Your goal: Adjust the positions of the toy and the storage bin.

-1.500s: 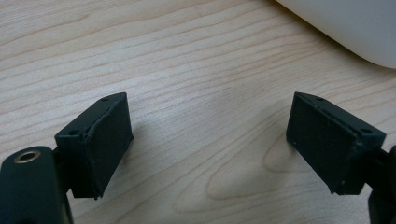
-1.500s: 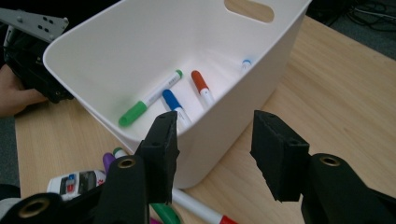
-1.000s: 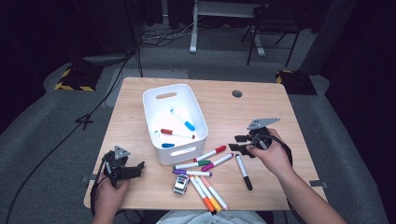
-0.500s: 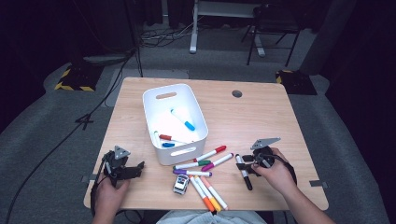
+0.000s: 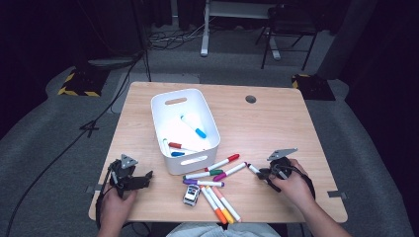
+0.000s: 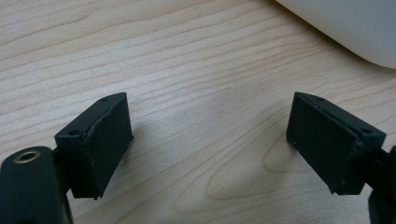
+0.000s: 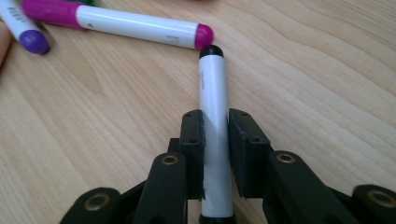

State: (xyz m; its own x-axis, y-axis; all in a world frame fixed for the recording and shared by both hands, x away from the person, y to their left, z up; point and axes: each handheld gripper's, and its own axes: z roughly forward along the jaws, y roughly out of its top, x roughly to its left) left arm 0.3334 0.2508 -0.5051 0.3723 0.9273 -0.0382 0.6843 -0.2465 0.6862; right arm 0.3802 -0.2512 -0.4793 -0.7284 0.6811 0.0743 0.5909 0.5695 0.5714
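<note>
My right gripper [image 7: 215,135] is shut on a white marker with black ends [image 7: 212,88], which lies low over the wood. The marker's tip almost touches a magenta marker [image 7: 135,24]. In the high view the right gripper [image 5: 267,174] sits at the front right of the table, with the held marker [image 5: 254,169] pointing left. More markers lie in front of the basket: red [image 5: 223,162], green [image 5: 202,174], purple [image 5: 202,182] and orange [image 5: 217,202]. My left gripper [image 5: 143,177] rests at the front left, open [image 6: 210,135], with bare wood between its fingers.
A white basket [image 5: 163,103] stands mid-table holding a blue marker [image 5: 195,127], a red one [image 5: 175,145] and others. A small toy car [image 5: 191,195] sits near the front edge. A round cable hole [image 5: 251,98] is at the back right.
My right gripper dropped toward the front of the table onto the black-ended marker and shut on it. The left gripper has not moved.
</note>
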